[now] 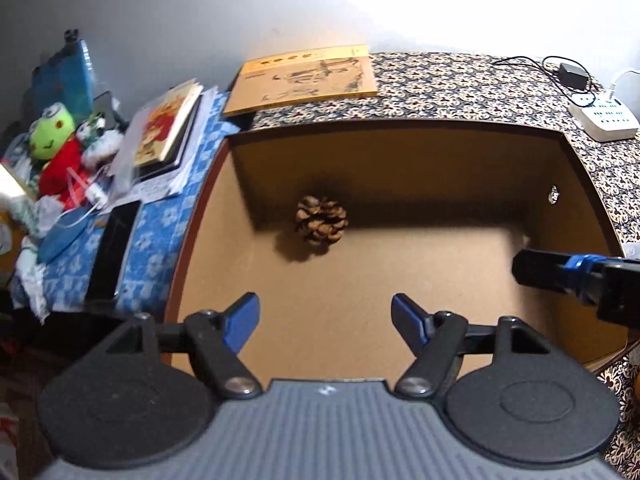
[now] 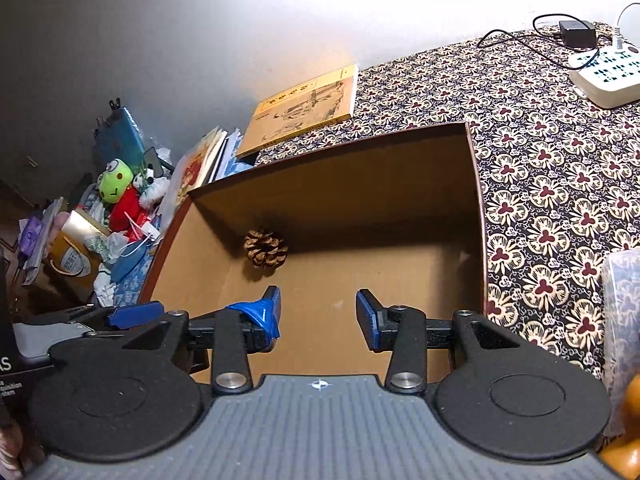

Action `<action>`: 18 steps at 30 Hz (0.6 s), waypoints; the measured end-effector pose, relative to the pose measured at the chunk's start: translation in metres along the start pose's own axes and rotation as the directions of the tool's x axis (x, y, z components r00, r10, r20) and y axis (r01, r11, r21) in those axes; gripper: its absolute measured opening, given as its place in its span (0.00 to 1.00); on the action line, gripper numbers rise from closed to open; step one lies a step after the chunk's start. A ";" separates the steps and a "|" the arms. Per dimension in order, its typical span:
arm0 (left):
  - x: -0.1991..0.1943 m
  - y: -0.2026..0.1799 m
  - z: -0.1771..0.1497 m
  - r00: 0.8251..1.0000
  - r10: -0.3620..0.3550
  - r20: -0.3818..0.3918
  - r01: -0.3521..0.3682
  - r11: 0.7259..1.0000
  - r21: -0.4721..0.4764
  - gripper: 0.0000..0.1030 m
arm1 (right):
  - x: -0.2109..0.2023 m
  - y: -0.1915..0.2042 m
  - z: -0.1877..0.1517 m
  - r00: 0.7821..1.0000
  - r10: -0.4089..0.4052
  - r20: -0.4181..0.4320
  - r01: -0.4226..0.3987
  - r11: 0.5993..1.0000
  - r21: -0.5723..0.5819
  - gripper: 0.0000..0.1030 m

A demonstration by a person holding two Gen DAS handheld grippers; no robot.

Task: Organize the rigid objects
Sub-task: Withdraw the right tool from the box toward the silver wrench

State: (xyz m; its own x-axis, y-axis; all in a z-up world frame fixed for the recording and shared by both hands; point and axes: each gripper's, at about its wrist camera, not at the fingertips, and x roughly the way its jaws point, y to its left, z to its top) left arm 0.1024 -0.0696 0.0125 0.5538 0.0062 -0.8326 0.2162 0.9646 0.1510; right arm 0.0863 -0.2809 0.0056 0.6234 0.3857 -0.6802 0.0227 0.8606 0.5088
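From the left wrist camera, an open brown cardboard box [image 1: 400, 272] fills the middle of the view, resting on a flower-patterned tablecloth [image 1: 480, 84]. A pine cone [image 1: 321, 220] lies on the box floor near the far left corner, close to the far wall. The left gripper [image 1: 325, 316] hovers over the near side of the box with its blue-tipped jaws spread wide and nothing between them; the pine cone sits well ahead of the jaws, roughly in line with the gap. The right gripper [image 1: 520, 266] reaches in over the right side of the box. Beyond the box's far wall lies a yellow book [image 1: 304, 80]; a white power strip [image 1: 604, 116] sits off its far right corner. From the right wrist camera, the right gripper [image 2: 318, 314] is also over the box's [image 2: 360, 216] near side, jaws spread and empty. The pine cone [image 2: 265, 249] lies ahead and to the left of the gap, still in the far left corner. A green frog plush [image 2: 116, 184] sits left of the box.
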 end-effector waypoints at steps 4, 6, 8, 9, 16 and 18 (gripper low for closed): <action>-0.012 -0.004 -0.008 0.999 0.031 0.010 -0.031 0.999 -0.018 0.72 | -0.011 0.002 -0.006 1.000 0.017 0.014 -0.017 1.000 -0.020 0.25; -0.018 -0.006 -0.012 0.999 0.048 0.016 -0.048 0.999 -0.024 0.72 | -0.016 0.003 -0.009 0.999 0.030 0.015 -0.030 0.999 -0.031 0.25; -0.024 -0.008 -0.016 0.998 0.060 0.020 -0.059 0.998 -0.030 0.72 | -0.021 0.004 -0.012 0.999 0.045 0.016 -0.044 0.998 -0.038 0.25; -0.027 -0.008 -0.018 0.998 0.065 0.021 -0.064 0.997 -0.035 0.72 | -0.023 0.004 -0.014 0.999 0.051 0.016 -0.051 0.998 -0.039 0.25; -0.046 -0.007 -0.035 0.995 0.096 0.021 -0.095 0.993 -0.074 0.72 | -0.037 0.008 -0.026 0.994 0.104 0.015 -0.104 0.993 -0.049 0.25; -0.050 -0.008 -0.041 0.994 0.106 0.017 -0.104 0.991 -0.085 0.72 | -0.041 0.010 -0.031 0.992 0.122 0.010 -0.121 0.991 -0.056 0.25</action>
State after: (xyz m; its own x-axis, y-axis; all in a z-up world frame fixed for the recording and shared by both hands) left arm 0.0404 -0.0666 0.0310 0.5873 0.1038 -0.8027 0.0883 0.9776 0.1910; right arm 0.0372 -0.2781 0.0222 0.6295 0.4842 -0.6077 -0.0964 0.8247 0.5572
